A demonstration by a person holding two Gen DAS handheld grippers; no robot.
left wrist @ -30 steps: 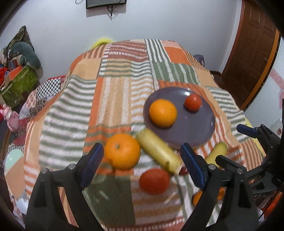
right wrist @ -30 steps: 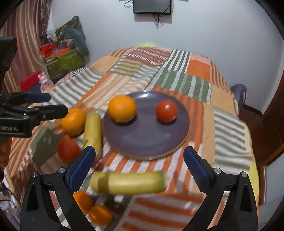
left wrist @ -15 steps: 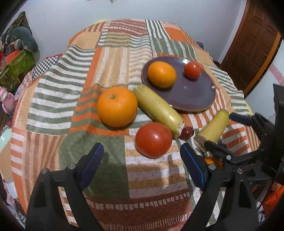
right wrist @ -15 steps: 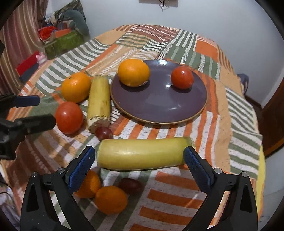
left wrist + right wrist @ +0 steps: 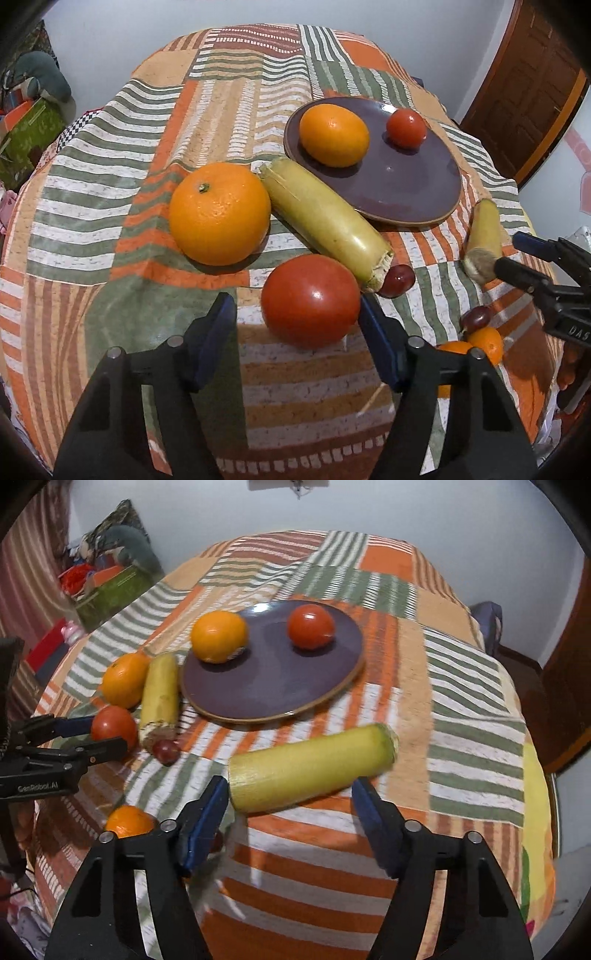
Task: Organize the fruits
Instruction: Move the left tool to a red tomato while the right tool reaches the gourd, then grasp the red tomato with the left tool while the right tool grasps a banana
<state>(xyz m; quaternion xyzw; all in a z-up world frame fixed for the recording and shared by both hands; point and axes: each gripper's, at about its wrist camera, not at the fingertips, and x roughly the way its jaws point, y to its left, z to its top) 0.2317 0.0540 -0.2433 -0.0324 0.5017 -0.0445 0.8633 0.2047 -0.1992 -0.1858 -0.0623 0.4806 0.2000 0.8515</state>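
A purple plate [image 5: 399, 184] [image 5: 266, 686] holds an orange [image 5: 334, 134] [image 5: 218, 636] and a small tomato [image 5: 405, 127] [image 5: 311, 626]. My left gripper [image 5: 297, 338] is open around a large tomato [image 5: 310, 300] [image 5: 113, 728] on the patchwork cloth. An orange [image 5: 219, 213] [image 5: 125, 679] and a yellow squash [image 5: 325, 221] [image 5: 160, 698] lie beside it. My right gripper [image 5: 290, 821] is open, its fingers on either side of a second yellow squash [image 5: 310, 766] [image 5: 482, 240]. It also shows in the left wrist view [image 5: 517, 254].
Grapes [image 5: 397, 280] [image 5: 476, 317] [image 5: 166, 751] and small oranges [image 5: 485, 343] [image 5: 129, 821] lie near the table's front edge. A green box [image 5: 114, 590] and clutter stand on the floor to the left. A wooden door [image 5: 528, 92] is at the right.
Both grippers have moved forward and down. The large tomato now sits between my left fingers, and the second squash between my right fingers.
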